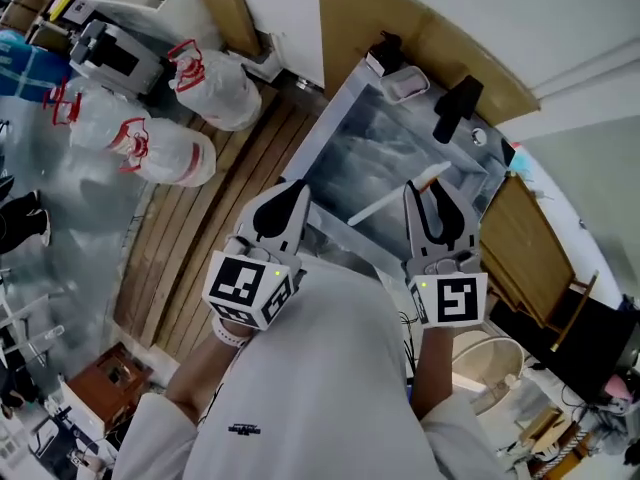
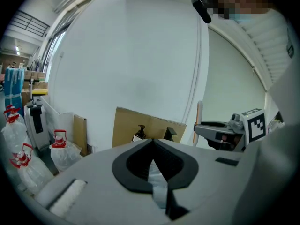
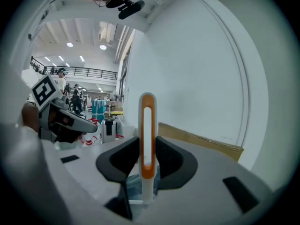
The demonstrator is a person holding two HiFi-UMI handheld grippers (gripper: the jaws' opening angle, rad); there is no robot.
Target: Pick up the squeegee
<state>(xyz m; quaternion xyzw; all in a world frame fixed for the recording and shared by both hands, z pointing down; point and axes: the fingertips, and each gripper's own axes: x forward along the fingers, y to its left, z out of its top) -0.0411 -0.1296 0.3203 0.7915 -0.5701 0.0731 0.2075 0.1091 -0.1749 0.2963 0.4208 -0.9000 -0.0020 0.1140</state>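
Above the near edge of a shiny steel sink (image 1: 345,133), we see the right gripper (image 1: 431,194) raised off every surface with a slim white-and-orange plastic squeegee (image 1: 434,176) in its grip. The handle's tip pokes out just past the fingertips. In the right gripper view the two black padded jaws press against either side of the handle. The handle stands upright between them, its orange loop rising well above the pads and its white stem running down into the gap below. The left gripper (image 1: 292,194) hangs beside it at about the same height, over the sink's left corner, and the two are apart, not touching. In the left gripper view its jaws meet at the tips with nothing caught between them. A black tap (image 1: 458,106) stands at the far rim of the sink, with a small white dish (image 1: 405,86) near it. Left of the sink runs a floor of brown wooden slats (image 1: 205,218), and beyond that lie several clear plastic containers with red tops (image 1: 205,83). A flat sheet of brown cardboard (image 2: 129,125) leans against the plain white wall (image 2: 140,60) behind the sink. We also see the person's white sleeves (image 1: 320,388) filling the lower part of the head view.
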